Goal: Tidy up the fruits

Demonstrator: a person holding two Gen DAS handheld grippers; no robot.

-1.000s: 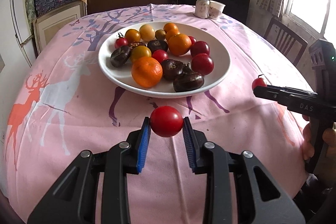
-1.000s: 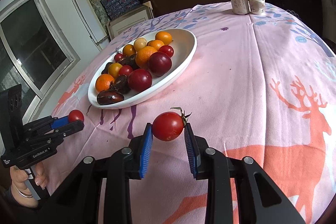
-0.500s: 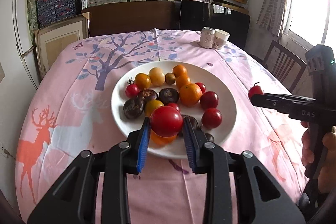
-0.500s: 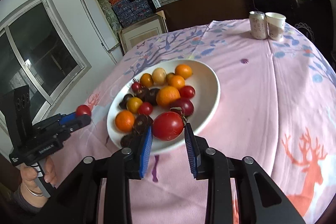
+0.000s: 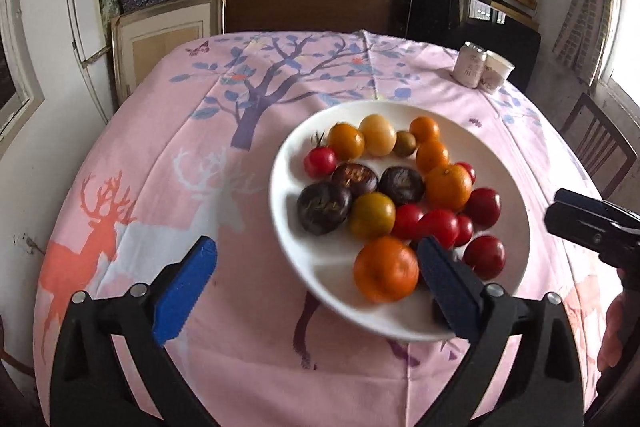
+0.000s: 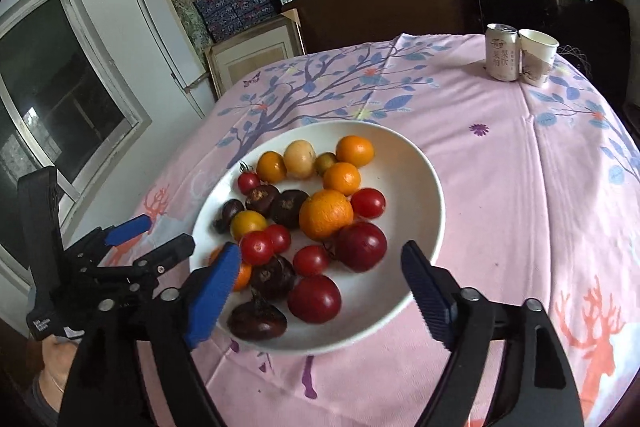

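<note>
Both hand-held grippers released and empty above the fruit plate.

Left hand-held gripper [image 5: 316, 281]: blue pads spread wide, nothing between them, over the near-left rim of the round white ceramic plate [image 5: 508, 183]. Right hand-held gripper [image 6: 318, 291]: also spread, empty, over the plate's near edge. Plate sits on the worktop's pink deer-and-tree print tablecloth [image 6: 500, 187], holding red tomatoes [image 6: 314, 299], oranges [image 6: 326, 214] and dark purple fruits [image 6: 289, 207]. Far right: white drink can [image 6: 502, 51] touching a white paper cup [image 6: 538, 56].
</note>
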